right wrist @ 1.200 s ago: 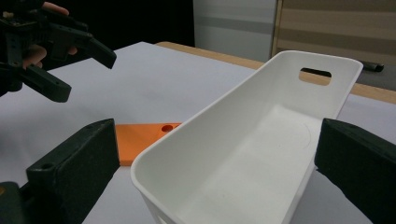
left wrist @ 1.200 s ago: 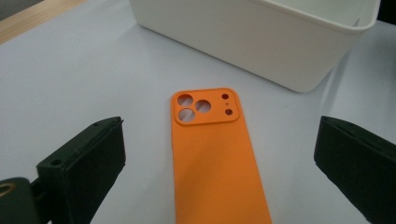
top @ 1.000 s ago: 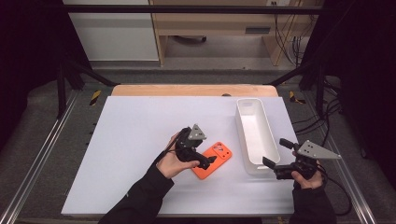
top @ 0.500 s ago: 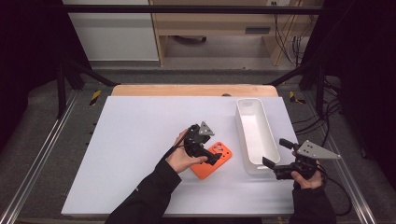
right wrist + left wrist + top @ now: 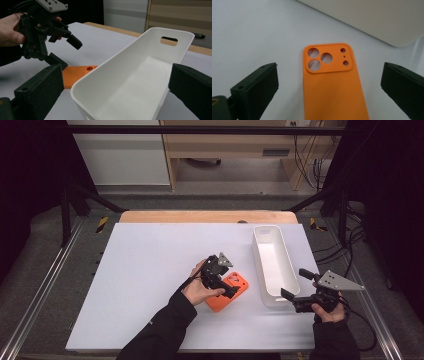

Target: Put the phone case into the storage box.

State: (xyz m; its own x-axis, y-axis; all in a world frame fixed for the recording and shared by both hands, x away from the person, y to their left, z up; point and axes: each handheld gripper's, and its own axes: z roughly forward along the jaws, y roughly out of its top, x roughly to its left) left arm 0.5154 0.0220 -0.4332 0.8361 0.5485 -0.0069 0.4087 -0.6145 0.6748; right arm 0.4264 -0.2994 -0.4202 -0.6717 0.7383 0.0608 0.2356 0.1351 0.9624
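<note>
Left gripper view: jaws wide astride phone case point(image 5: 332, 82)

High view: fixed above the person's side, facing forward and down over the whole counter point(image 5: 150, 270). Left gripper view: close, looking steeply down between its jaws at the orange phone case point(image 5: 332, 85). Right gripper view: low, near-level, looking across the white bin point(image 5: 140, 75). All three views share the case and the bin.
</note>
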